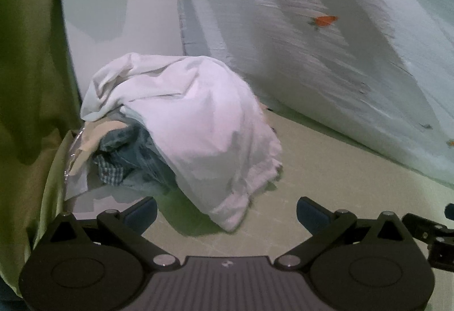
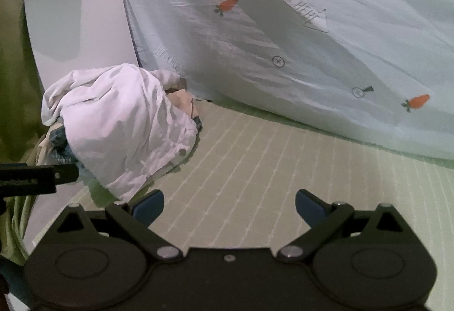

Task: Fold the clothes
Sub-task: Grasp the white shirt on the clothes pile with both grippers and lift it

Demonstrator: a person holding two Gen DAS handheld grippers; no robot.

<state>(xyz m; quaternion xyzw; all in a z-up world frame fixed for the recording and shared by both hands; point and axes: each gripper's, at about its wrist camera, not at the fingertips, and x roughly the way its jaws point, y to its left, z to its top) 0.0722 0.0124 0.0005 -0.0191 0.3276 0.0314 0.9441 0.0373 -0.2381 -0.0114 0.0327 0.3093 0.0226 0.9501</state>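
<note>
Hovering wide-jawed: left gripper [image 1: 227, 211], right gripper [image 2: 229, 204].

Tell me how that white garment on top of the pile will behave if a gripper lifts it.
The white garment drapes in soft folds over the pile, so it is probably floppy and will sag. It looks thin, so likely light. It covers the blue clothes and may drag them.

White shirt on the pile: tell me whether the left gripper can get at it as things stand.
Probably yes. The left gripper is open, and the white shirt lies on top of the pile just ahead, with only bare mat between them.
</note>
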